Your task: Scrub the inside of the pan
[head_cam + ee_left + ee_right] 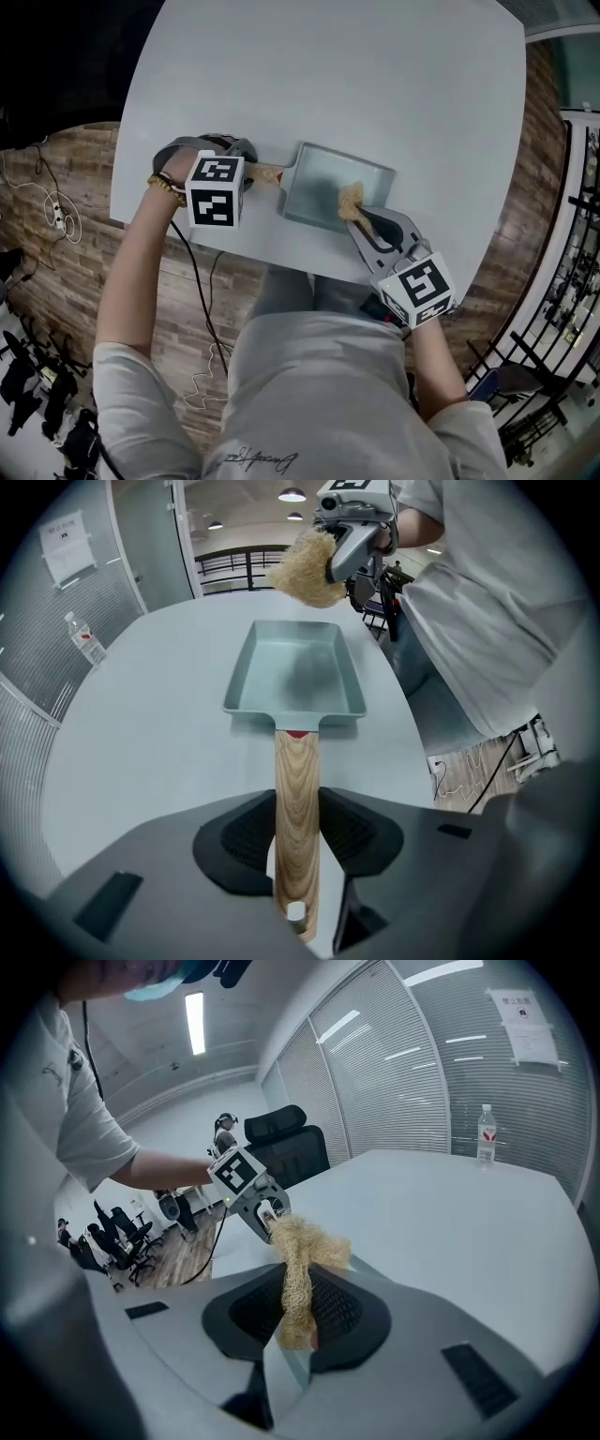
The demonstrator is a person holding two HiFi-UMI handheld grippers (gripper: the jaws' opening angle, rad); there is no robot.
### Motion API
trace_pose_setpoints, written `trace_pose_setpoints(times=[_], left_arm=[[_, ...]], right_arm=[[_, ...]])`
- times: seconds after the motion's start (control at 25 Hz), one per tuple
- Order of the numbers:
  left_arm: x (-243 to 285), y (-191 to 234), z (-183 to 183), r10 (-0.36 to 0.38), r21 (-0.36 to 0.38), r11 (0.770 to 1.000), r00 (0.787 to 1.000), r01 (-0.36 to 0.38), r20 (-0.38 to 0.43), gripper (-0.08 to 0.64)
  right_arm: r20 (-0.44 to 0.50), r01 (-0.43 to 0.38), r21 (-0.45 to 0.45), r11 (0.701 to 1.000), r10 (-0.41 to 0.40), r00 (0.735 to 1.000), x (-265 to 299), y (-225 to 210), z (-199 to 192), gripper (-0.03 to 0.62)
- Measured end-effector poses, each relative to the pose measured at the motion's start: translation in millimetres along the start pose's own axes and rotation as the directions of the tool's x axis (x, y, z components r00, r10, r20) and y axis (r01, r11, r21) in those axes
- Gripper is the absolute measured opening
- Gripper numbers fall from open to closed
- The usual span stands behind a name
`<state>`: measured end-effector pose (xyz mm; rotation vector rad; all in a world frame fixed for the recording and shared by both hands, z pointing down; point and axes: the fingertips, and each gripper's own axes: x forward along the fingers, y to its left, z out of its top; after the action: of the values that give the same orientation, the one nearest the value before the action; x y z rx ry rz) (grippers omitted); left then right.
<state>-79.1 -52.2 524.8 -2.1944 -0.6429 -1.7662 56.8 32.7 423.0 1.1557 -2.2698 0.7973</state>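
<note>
Tightly within left gripper (pixel 298 844): pan handle (pixel 297 775); within right gripper (pixel 295 1314): scrubber (pixel 307 1244), above pan (pixel 292 672).

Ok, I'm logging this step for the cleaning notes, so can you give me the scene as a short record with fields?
pan: teal, rectangular, flat on the white table
left tongs: closed on the pan's wooden handle
right tongs: closed on a tan fibre scrubber
scrubber: held over the pan, apparently not touching it
</note>
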Motion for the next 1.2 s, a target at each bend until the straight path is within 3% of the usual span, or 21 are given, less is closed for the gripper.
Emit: trace_pose_setpoints(times=[0.16, 0.32, 0.48, 0.64, 0.84, 1.0, 1.2], left_arm=[[-1.2, -7.2, 4.8, -0.010, -0.025, 1.000, 1.000, 0.010, -0.002, 0.150], [0.0, -11.7, 7.9, -0.001, -0.055, 0.998, 1.000, 0.000, -0.014, 0.150], [0.3, -18.5, 13.7, 0.013, -0.090, 0.996, 1.000, -0.014, -0.014, 0.150], [0.1, -19.7, 15.0, 0.018, -0.106, 0.994, 1.000, -0.019, -0.010, 0.150], [-1.4, -19.8, 16.1, 0.025, -0.122, 0.992, 1.000, -0.024, 0.003, 0.150], [-1.3, -20.2, 21.0, 0.026, -0.125, 0.992, 1.000, -0.025, 0.005, 0.150], [-0.4, -18.5, 15.7, 0.032, -0.143, 0.989, 0.999, -0.030, 0.014, 0.150]], right_arm=[[-0.068, 0.003, -0.053, 0.999, -0.007, 0.998, 6.4, -11.4, -5.1, 0.072], [-0.173, -0.002, -0.186, 0.983, -0.030, 0.984, 26.8, -22.7, -5.2, 0.072], [-0.306, -0.081, -0.354, 0.932, -0.033, 0.952, 50.0, -21.5, -13.2, 0.072], [-0.414, -0.147, -0.456, 0.878, -0.063, 0.908, 80.1, -21.1, -23.2, 0.072], [-0.512, -0.208, -0.497, 0.842, -0.091, 0.854, 109.2, -25.3, -37.8, 0.069], [-0.544, -0.219, -0.531, 0.819, -0.131, 0.829, 116.7, -32.6, -47.2, 0.067], [-0.590, -0.271, -0.514, 0.814, -0.106, 0.800, 126.3, -32.0, -49.0, 0.068]])
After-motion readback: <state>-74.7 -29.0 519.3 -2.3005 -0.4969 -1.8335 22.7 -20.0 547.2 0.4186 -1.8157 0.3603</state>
